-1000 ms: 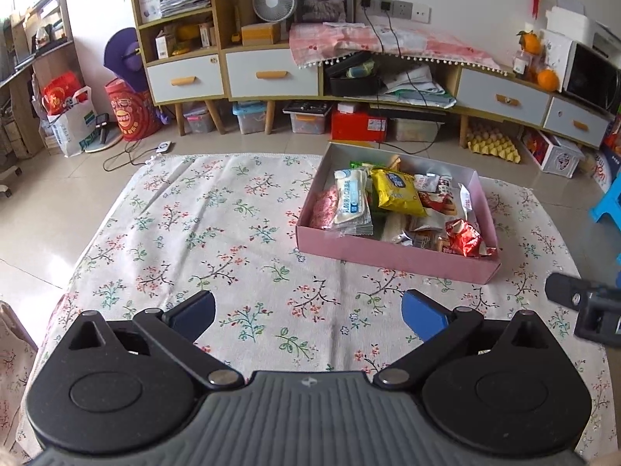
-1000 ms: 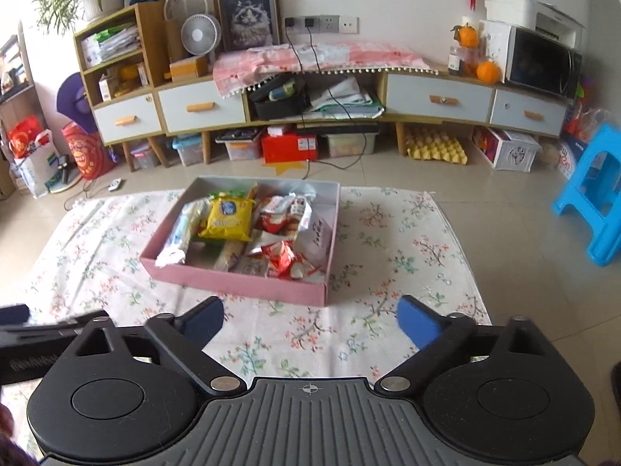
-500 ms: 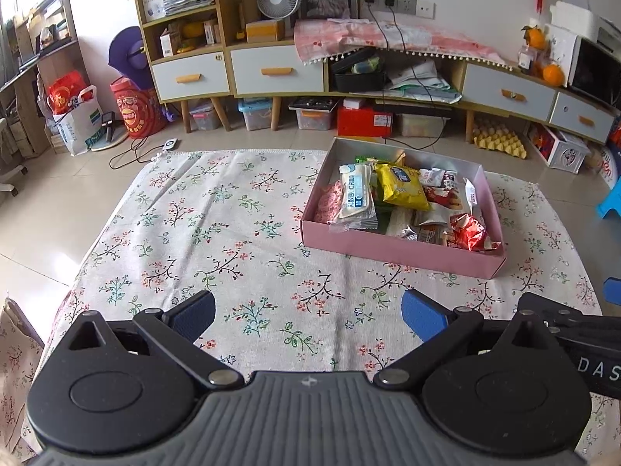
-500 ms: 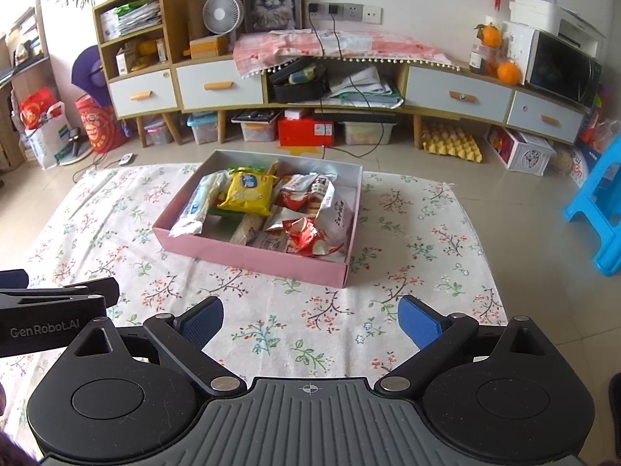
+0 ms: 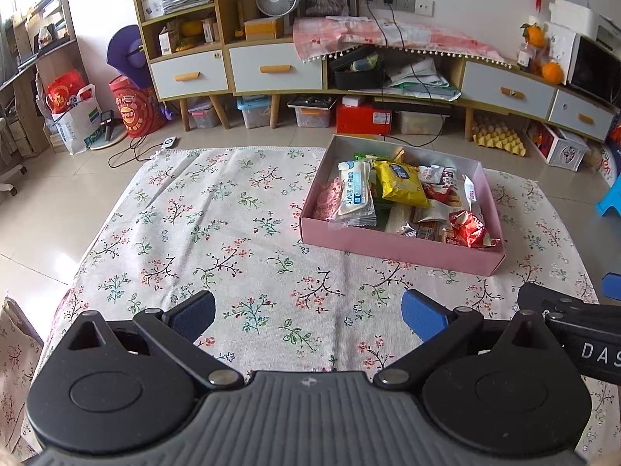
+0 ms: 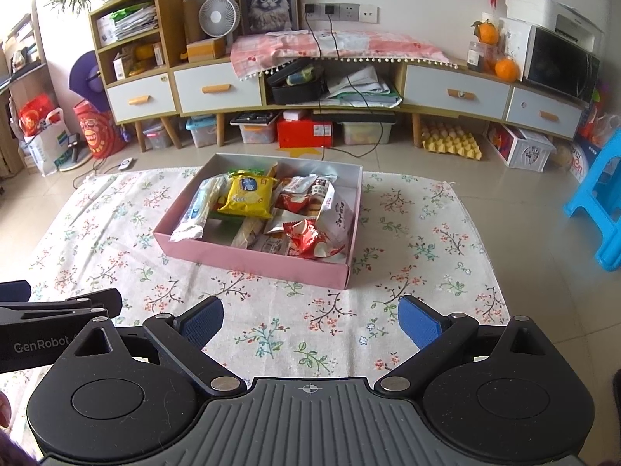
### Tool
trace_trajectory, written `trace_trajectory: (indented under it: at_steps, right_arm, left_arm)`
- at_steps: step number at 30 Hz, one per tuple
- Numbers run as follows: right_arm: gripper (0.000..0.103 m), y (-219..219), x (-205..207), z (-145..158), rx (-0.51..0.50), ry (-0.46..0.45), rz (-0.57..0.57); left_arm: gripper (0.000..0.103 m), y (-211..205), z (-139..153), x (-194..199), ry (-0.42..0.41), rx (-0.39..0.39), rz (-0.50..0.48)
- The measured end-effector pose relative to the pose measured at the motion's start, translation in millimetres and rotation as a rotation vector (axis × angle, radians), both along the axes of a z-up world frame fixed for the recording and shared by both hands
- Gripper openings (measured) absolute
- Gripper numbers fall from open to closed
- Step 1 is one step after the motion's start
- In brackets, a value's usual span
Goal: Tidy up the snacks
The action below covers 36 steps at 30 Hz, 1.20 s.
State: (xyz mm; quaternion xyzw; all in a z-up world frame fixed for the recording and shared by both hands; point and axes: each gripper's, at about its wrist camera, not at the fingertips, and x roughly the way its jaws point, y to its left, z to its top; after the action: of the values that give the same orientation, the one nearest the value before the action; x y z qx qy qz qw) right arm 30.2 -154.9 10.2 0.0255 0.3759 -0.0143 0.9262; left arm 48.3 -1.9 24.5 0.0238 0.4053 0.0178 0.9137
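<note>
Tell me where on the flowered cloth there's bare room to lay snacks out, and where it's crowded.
Bare cloth runs left of the pink box to the cloth's left edge, and between the box's near wall and the open left gripper. A narrower strip lies right of the box. Crowded: inside the box, packets such as the yellow one overlap.

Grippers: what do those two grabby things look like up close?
Each hand-held gripper is black plastic with a ribbed grey body, two round black discs, silver pivot pins and blue pads on its fingers. The left hand-held gripper and right hand-held gripper look alike. White lettering shows on their sides: "GenRobot" on the left one, "DAS" on the right. No cables or sleeves show.
</note>
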Motion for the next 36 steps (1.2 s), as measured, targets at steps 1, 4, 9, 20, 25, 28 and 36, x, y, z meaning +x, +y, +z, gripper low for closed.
trace_trajectory:
  at_steps: [1, 4, 9, 20, 25, 28, 36]
  right_arm:
    - [0.098, -0.1, 0.7, 0.1, 0.002, 0.000, -0.003]
    - [0.098, -1.4, 1.1, 0.2, 0.008, 0.001, -0.007]
    - [0.098, -2.5, 1.0, 0.2, 0.012, 0.000, -0.010]
    - [0.098, -3.7, 0.8, 0.3, 0.016, -0.002, -0.012]
    - [0.098, -4.0, 0.6, 0.2, 0.016, -0.002, -0.013]
    - [0.098, -3.9, 0.7, 0.3, 0.016, -0.003, -0.012]
    - [0.098, -4.1, 0.7, 0.2, 0.016, -0.002, -0.012]
  left_arm:
    - [0.102, -0.1, 0.0, -0.1, 0.000, 0.000, 0.000]
    - [0.103, 0.1, -0.3, -0.3, 0.002, -0.001, 0.001]
    - [0.102, 0.3, -0.9, -0.7, 0.005, -0.003, 0.000]
    - [0.102, 0.6, -1.1, -0.9, 0.005, -0.005, 0.000]
    - [0.102, 1.4, -0.9, -0.1, 0.007, -0.006, -0.001]
    - [0.102, 1.2, -0.9, -0.5, 0.007, -0.005, -0.002]
    - [0.102, 1.0, -1.3, 0.5, 0.012, -0.007, -0.010]
